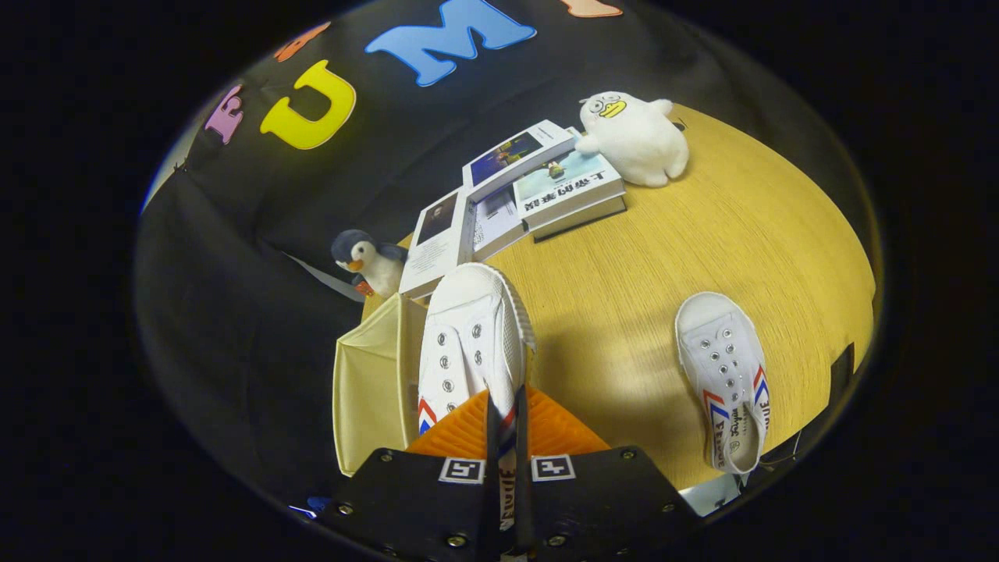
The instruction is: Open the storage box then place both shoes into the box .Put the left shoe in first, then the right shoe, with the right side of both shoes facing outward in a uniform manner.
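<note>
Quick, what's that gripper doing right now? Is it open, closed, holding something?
Gripper: shut on a white canvas shoe, pinching its side wall between both fingers, carried beside the open cream storage box.

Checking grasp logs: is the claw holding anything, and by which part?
Yes. The claw is shut on a white shoe, its fingers pinching the shoe's side wall near the heel opening, toe pointing ahead, beside the open storage box.
</note>
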`<move>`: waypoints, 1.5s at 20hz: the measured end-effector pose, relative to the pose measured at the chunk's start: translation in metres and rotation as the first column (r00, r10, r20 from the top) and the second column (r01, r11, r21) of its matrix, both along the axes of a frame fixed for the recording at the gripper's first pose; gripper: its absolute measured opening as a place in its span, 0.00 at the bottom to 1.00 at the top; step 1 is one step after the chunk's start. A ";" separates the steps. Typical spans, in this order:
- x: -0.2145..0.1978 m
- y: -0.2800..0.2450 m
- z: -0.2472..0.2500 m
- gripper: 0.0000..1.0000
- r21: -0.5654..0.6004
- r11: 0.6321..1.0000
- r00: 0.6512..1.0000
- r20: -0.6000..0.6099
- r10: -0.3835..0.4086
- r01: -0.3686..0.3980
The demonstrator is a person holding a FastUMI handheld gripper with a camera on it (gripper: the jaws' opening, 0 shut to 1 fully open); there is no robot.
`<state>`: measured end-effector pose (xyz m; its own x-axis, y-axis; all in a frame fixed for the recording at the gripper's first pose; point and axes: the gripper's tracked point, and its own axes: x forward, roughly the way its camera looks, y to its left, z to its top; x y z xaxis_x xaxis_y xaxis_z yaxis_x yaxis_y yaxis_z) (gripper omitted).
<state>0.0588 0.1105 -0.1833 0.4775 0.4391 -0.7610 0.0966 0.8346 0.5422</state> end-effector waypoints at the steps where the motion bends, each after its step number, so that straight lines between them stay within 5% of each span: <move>1: 0.002 0.006 0.007 0.07 0.007 1.000 1.000 0.005 -0.001 0.001; 12: 0.016 0.103 0.036 0.07 0.042 0.994 0.995 0.031 0.097 -0.098; 30: -0.009 0.217 -0.053 0.08 -0.074 0.967 0.965 -0.109 0.237 -0.246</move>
<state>0.0498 0.3275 -0.2365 0.2862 0.4633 -0.8387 -0.0644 0.8826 0.4656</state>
